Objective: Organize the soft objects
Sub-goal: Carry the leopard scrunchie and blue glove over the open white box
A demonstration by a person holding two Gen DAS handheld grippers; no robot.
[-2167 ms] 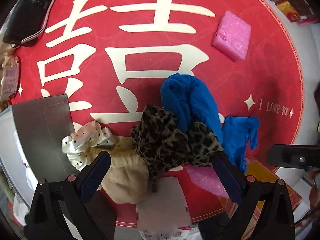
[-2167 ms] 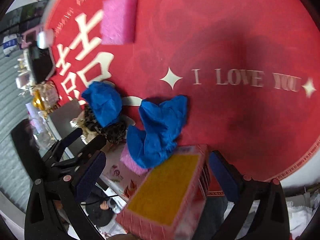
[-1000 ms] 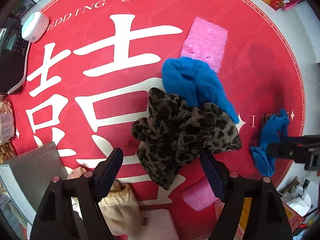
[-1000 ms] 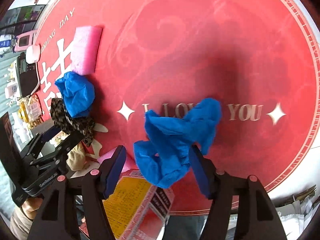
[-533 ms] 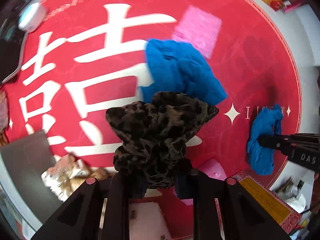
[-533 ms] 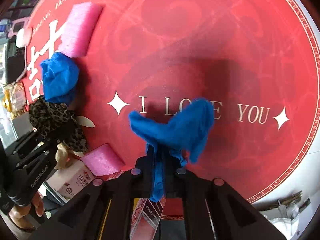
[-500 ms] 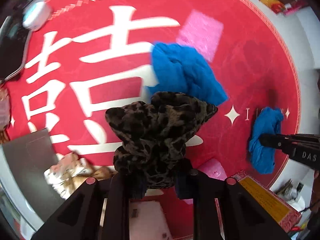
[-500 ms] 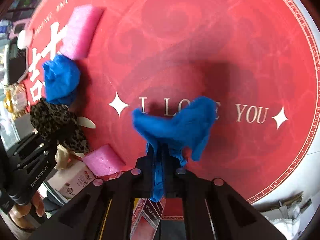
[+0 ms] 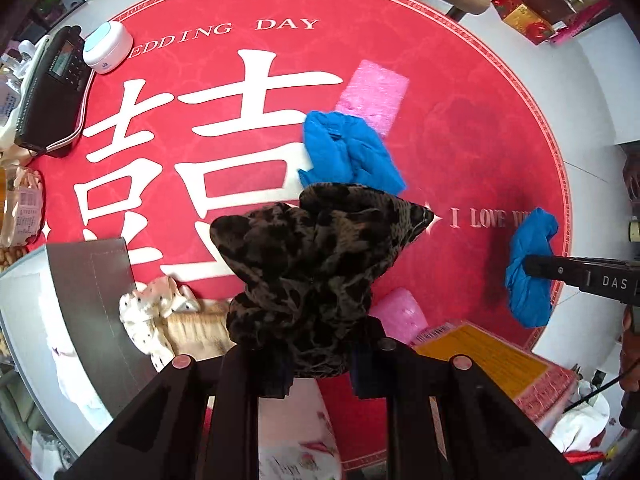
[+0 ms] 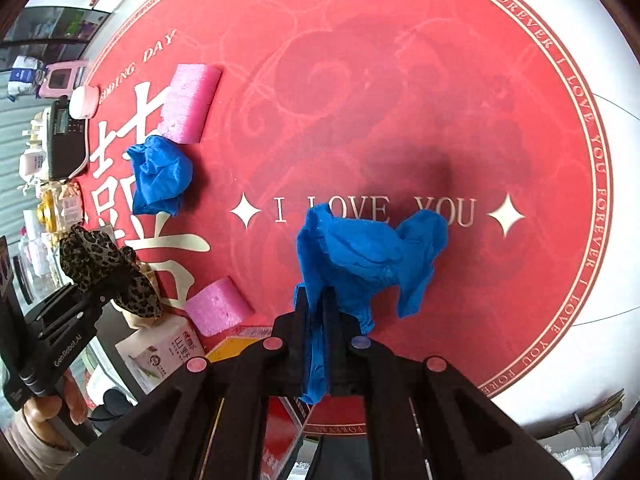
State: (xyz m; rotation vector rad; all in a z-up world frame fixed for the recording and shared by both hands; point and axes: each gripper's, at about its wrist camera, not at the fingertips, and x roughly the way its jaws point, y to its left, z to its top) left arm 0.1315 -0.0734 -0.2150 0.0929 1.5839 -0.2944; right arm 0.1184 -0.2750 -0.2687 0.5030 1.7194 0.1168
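My left gripper (image 9: 320, 356) is shut on a leopard-print cloth (image 9: 316, 256) and holds it above the red round mat (image 9: 180, 160). My right gripper (image 10: 324, 320) is shut on a blue cloth (image 10: 368, 256), lifted over the "I LOVE YOU" lettering; this cloth also shows in the left wrist view (image 9: 528, 268). A second blue cloth (image 9: 344, 156) lies on the mat beside a pink foam block (image 9: 376, 92). A smaller pink foam piece (image 9: 400, 312) lies near the mat's front. A white dotted cloth (image 9: 156, 308) and a beige cloth (image 9: 196, 332) lie at the front left.
A grey box (image 9: 88, 288) stands at the left front. A black phone-like device (image 9: 52, 84) and a white round gadget (image 9: 108, 46) sit at the far left. A yellow-topped box (image 9: 492, 356) and a tissue pack (image 10: 164, 352) lie near the front edge.
Both grippers closed on their cloths and lifted them: the left took the leopard-print cloth off the other blue cloth, the right raised its blue cloth from the mat.
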